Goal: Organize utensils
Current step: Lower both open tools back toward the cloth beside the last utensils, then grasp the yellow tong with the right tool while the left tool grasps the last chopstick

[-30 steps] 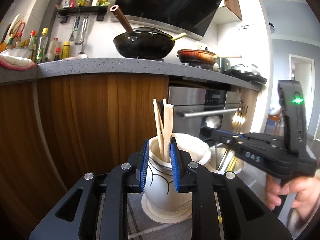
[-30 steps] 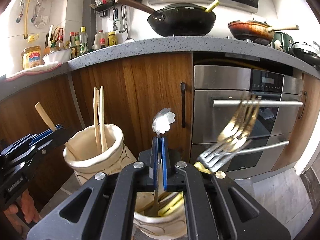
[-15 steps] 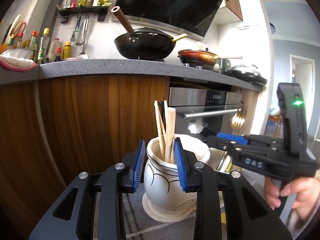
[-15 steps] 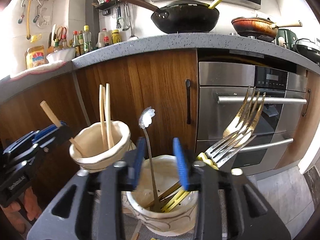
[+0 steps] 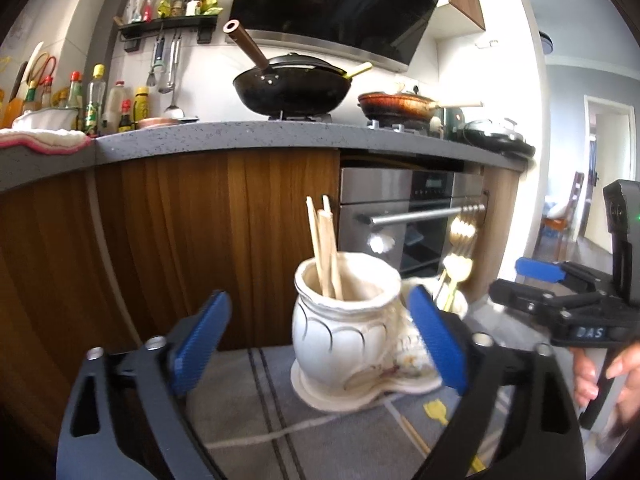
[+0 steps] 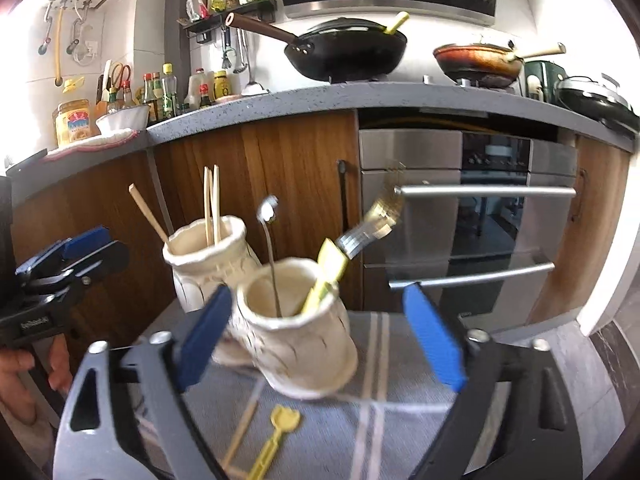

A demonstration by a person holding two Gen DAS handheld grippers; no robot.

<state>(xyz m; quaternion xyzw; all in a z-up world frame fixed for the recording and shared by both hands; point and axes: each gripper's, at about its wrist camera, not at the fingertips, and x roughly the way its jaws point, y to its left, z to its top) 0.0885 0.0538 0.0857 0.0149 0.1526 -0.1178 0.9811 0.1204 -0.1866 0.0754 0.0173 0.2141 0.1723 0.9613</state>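
Two cream ceramic pots stand joined on a grey cloth. The left pot point(image 5: 340, 332) point(image 6: 208, 256) holds wooden chopsticks point(image 5: 326, 252) point(image 6: 212, 204). The right pot point(image 6: 296, 324) point(image 5: 444, 296) holds a metal spoon point(image 6: 270, 248) and several yellow-handled forks point(image 6: 360, 236). My left gripper point(image 5: 320, 344) is open and empty, its pads either side of the left pot, short of it. My right gripper point(image 6: 324, 340) is open and empty, its pads either side of the right pot. A yellow utensil point(image 6: 278, 444) point(image 5: 436, 410) and a chopstick point(image 6: 240, 436) lie on the cloth.
Wooden cabinet doors point(image 5: 200, 248) and a steel oven point(image 6: 480, 216) stand close behind the pots. The grey counter point(image 5: 240, 136) above carries a black wok point(image 5: 296, 84), a pan and bottles. The striped cloth point(image 6: 400, 412) covers the stand.
Both grippers opened wide and drew back. The left let go of a chopstick, now in the left pot. The right let go of the spoon, now in the right pot.
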